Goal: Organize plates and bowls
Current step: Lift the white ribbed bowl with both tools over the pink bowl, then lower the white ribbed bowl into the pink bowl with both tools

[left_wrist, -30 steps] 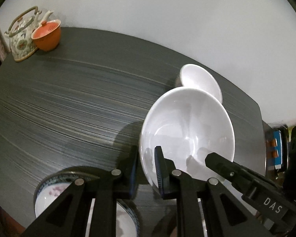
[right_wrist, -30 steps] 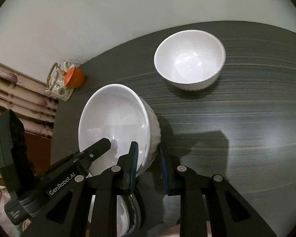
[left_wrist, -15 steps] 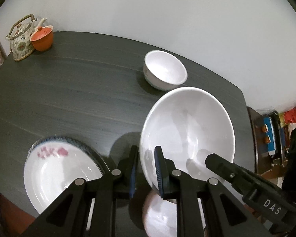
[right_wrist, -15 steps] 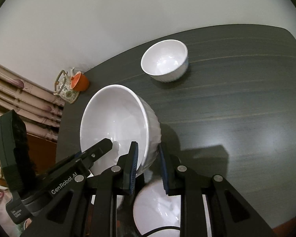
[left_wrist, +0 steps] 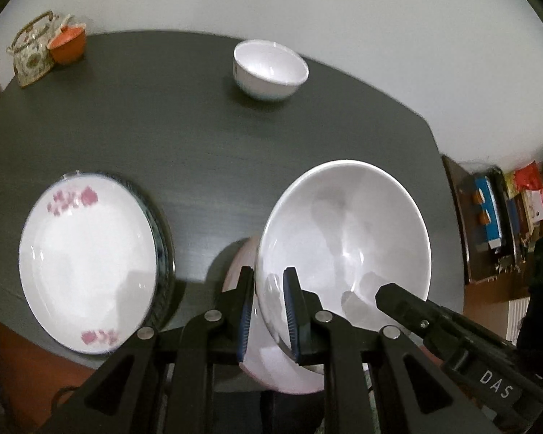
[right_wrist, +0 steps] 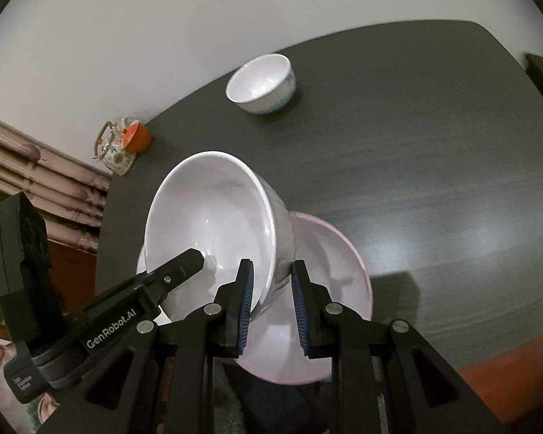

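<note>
White glazed large bowl [left_wrist: 347, 238] off table [left_wrist: 163, 137], above pale plate [right_wrist: 329, 318] at near edge. Left gripper [left_wrist: 268, 313], right gripper [right_wrist: 271, 307] each clamped on opposite rim walls. Likely heavy, slick, breakable; rim grip best. Small bowl [left_wrist: 269, 68] near far edge.

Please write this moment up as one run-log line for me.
left tongs: shut on large white bowl rim | right tongs: shut on opposite rim | bowl: lifted above pink plate | small bowl: on table
</note>
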Motion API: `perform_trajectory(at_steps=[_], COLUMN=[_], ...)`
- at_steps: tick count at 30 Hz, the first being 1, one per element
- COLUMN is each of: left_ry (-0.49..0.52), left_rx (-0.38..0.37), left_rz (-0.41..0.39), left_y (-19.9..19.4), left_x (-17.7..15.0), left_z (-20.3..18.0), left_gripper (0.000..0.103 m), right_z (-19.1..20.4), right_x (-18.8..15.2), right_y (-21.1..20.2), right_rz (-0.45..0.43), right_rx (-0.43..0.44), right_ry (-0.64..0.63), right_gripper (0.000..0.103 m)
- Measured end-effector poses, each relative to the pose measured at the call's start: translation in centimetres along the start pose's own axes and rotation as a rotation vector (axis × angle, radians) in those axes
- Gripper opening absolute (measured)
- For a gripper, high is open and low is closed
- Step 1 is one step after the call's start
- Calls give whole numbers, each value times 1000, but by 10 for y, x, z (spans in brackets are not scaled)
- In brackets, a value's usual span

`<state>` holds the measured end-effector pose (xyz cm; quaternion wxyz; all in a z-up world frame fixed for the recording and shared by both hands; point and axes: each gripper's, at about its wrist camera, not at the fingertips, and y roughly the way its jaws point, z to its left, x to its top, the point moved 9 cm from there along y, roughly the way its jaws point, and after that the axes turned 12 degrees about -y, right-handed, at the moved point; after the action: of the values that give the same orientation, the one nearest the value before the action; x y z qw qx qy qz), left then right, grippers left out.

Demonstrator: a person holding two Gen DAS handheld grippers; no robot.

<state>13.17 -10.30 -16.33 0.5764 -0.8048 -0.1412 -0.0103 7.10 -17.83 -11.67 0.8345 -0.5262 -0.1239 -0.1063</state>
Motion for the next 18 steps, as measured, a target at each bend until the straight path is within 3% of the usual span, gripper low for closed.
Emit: perform_trajectory(at_steps=[7,18], left_ry=[26,41], left_rx=[54,102], left_rz=[35,65], left_y=[17,37], left_x=[-20,-29], left_z=[3,-1], left_gripper=[17,17], right_z=[-13,-19], right_x=[-24,-35], right_y=[15,35], right_rz=[47,103], right_rx=[-11,-38], right_ry=[39,55], right_gripper=[21,22])
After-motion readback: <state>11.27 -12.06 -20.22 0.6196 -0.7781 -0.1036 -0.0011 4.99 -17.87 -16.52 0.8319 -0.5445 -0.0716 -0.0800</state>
